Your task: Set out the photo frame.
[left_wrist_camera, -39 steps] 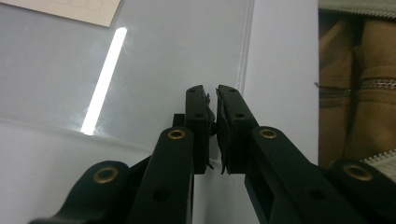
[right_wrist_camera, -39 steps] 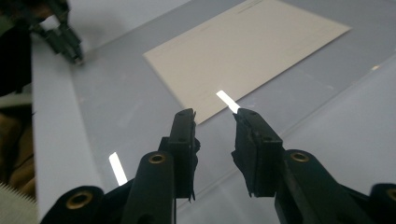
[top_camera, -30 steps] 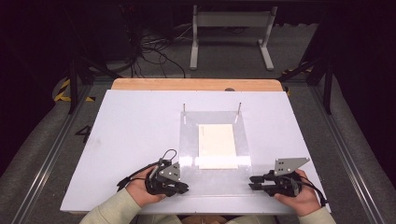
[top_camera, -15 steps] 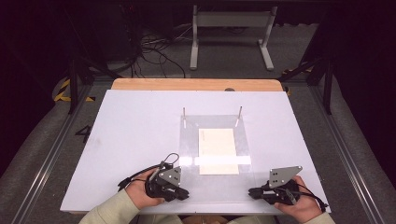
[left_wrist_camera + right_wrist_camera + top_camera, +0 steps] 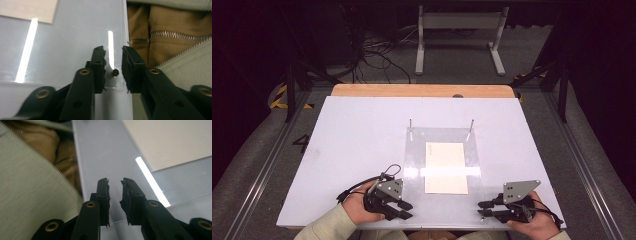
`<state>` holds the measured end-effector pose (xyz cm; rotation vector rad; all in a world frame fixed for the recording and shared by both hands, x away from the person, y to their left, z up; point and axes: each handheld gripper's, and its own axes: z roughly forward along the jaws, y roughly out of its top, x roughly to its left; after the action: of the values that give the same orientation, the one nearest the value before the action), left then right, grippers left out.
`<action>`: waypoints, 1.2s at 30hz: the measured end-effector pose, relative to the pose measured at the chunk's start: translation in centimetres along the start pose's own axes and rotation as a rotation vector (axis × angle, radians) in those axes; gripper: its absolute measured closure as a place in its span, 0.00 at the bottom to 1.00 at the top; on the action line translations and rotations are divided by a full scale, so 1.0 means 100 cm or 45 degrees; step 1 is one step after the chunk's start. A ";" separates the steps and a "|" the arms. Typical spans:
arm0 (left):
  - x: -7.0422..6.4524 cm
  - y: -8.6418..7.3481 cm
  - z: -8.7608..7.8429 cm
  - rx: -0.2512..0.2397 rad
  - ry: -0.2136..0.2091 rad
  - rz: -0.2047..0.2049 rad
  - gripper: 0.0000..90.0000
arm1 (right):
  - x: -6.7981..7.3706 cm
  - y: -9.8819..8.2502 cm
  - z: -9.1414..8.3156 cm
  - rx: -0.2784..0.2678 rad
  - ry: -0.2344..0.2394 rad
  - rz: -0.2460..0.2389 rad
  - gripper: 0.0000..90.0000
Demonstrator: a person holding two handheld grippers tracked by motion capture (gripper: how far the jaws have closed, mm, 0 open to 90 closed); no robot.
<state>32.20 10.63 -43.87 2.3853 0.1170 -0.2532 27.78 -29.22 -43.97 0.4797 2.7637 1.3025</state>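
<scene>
Two grippers sit at the near edge of the white table (image 5: 352,150), and both have just been opening their jaws. In the left gripper view, the left gripper (image 5: 113,68) stands with a narrow gap, and a small brass-tipped peg (image 5: 115,73) at the near left corner of the clear acrylic sheet (image 5: 414,165) stands between the pads, not pinched. The right gripper (image 5: 115,192) has its jaws slightly parted on nothing, above the sheet's near right corner. Compared with half a second ago the left jaws have let go, so I judge the corner peg is released rather than being gripped. The sheet lies just ahead of both grippers, with a cream paper card (image 5: 446,167) under or on it, farther toward the middle, and two upright pegs (image 5: 411,124) at its far corners.
</scene>
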 end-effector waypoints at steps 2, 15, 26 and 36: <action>0.005 -0.001 -0.007 -0.066 0.078 -0.035 0.68 | -0.004 0.004 -0.008 -0.097 -0.105 0.014 0.77; 0.034 -0.024 -0.046 -0.338 0.551 -0.289 0.51 | -0.030 0.026 -0.015 -0.262 -0.350 0.146 0.73; 0.042 -0.035 -0.053 -0.367 0.672 -0.356 0.47 | -0.065 0.052 -0.014 -0.238 -0.478 0.239 0.64; 0.040 -0.048 -0.055 -0.368 0.692 -0.407 0.48 | -0.107 0.076 -0.003 -0.187 -0.586 0.227 0.65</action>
<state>36.24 17.94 -43.90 2.0798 0.7387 0.2584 39.83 -28.07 -38.98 0.9021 2.2743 1.2266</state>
